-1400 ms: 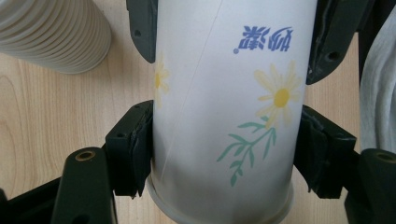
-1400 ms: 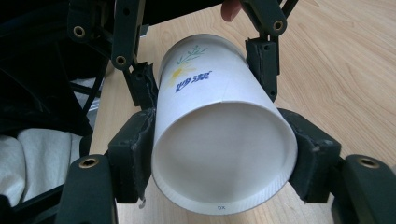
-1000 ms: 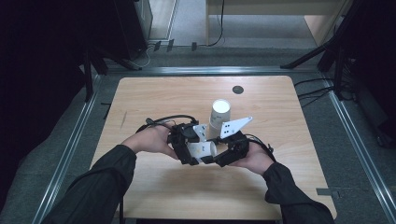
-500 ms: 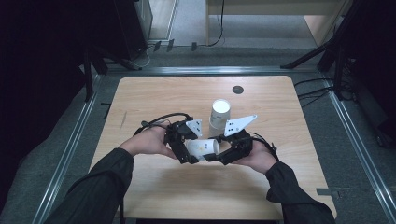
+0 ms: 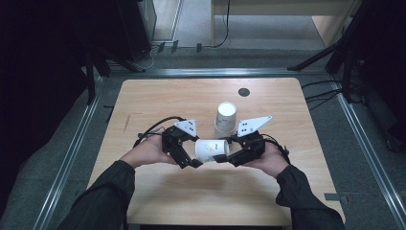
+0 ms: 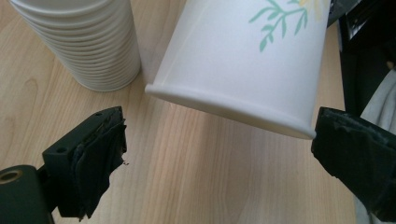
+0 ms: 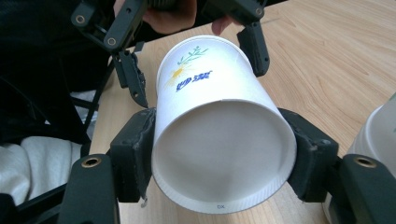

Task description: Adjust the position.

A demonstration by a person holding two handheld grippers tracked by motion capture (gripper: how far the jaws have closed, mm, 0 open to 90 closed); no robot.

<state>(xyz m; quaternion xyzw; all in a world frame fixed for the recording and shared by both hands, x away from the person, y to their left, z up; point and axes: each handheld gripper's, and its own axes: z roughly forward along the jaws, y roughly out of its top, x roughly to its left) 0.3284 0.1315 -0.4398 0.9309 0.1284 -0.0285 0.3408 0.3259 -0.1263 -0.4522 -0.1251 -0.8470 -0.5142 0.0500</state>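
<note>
A white paper cup [image 5: 210,149] with a green sprig print lies on its side in the air between my two grippers, just above the table. My right gripper [image 7: 219,158] is shut on its base end, one jaw pressed on each side of the cup [image 7: 219,135]. My left gripper [image 6: 219,140] is open, and its jaws stand either side of the cup's rim [image 6: 224,105] with a wide gap at one jaw. In the high view the left gripper [image 5: 191,153] and the right gripper [image 5: 225,155] face each other at the middle of the table.
A stack of white paper cups [image 5: 225,119] stands upside down just beyond the grippers, also close by as the stack [image 6: 79,42] in the left gripper view. The wooden table [image 5: 158,100] has a dark round hole [image 5: 243,92] at the back.
Almost nothing has moved. Both hands stay together at the table's middle with the cup between the grippers.
</note>
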